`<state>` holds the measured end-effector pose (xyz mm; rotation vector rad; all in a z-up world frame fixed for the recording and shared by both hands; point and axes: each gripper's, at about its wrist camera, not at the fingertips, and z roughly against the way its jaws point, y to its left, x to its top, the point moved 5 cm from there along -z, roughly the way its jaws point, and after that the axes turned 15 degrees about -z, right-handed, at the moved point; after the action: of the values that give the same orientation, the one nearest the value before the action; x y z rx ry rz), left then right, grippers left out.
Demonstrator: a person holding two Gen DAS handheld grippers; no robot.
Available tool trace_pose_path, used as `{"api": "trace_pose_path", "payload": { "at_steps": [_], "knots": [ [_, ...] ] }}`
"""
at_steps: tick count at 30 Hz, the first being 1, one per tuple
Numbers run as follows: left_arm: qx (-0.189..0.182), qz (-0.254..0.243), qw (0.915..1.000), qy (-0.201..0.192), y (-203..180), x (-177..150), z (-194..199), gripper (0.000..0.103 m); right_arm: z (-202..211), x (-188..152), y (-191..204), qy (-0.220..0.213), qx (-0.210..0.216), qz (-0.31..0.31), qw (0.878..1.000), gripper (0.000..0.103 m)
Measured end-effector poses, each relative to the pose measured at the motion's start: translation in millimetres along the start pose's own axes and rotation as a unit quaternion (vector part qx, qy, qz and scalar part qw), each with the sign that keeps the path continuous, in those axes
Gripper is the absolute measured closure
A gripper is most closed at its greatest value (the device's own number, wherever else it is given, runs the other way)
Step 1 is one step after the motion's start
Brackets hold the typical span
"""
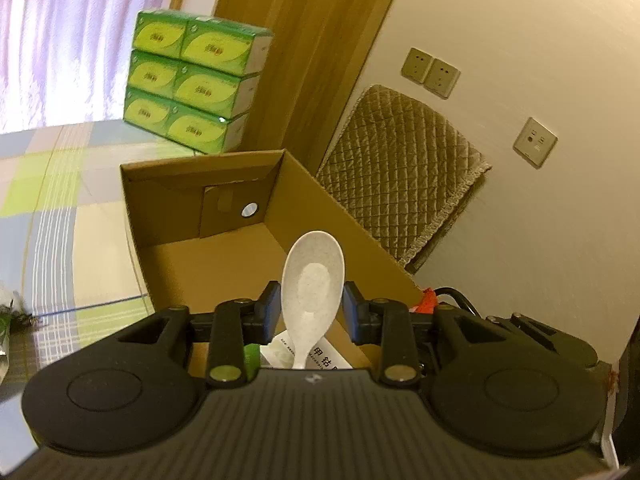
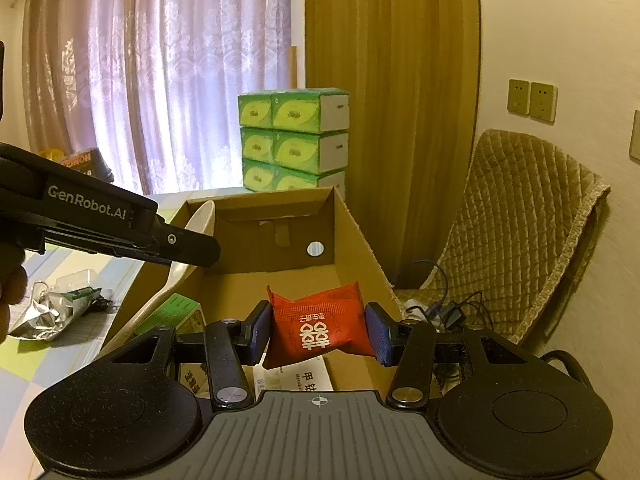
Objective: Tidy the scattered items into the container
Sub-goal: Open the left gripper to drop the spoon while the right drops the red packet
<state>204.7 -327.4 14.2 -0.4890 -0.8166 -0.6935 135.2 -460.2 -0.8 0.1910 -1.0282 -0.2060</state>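
Spoon (image 1: 312, 280) sits clamped between the left gripper (image 1: 311, 306) pads, bowl up, over the box (image 1: 224, 264) — the right gripper (image 2: 319, 326) pinches a red packet (image 2: 316, 322) there too — lower both before letting go.

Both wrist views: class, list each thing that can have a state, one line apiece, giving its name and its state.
Cardboard box: open, flaps up, partly filled.
White spoon: held in the left tongs, over the box.
Red packet: held in the right tongs, over the box.
Foil wrapper: lying outside the box.
Tissue packs: stacked.
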Motion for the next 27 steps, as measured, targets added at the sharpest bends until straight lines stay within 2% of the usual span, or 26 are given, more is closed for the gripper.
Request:
{"api": "trace_pose_path", "payload": {
  "at_steps": [2,19,21,24,27],
  "knots": [
    [0.003,0.008,1.0,0.001,4,-3,1,0.064,-1,0,0,0.001,-0.001,0.0,1.0,0.05],
    [0.046,0.036,0.9982,0.01,31,-36,34,0.058,-5,-5,11,0.0,0.011,0.001,1.0,0.05],
    [0.05,0.037,0.998,0.009,33,-37,37,0.055,-3,-5,11,-0.009,0.014,-0.002,1.0,0.01],
    [0.057,0.036,0.9977,0.006,35,-39,42,0.047,-1,-4,13,-0.014,0.018,0.002,1.0,0.01],
    [0.064,0.035,0.9973,0.006,37,-42,47,0.046,2,-4,12,-0.012,0.014,0.002,1.0,0.01]
  ]
}}
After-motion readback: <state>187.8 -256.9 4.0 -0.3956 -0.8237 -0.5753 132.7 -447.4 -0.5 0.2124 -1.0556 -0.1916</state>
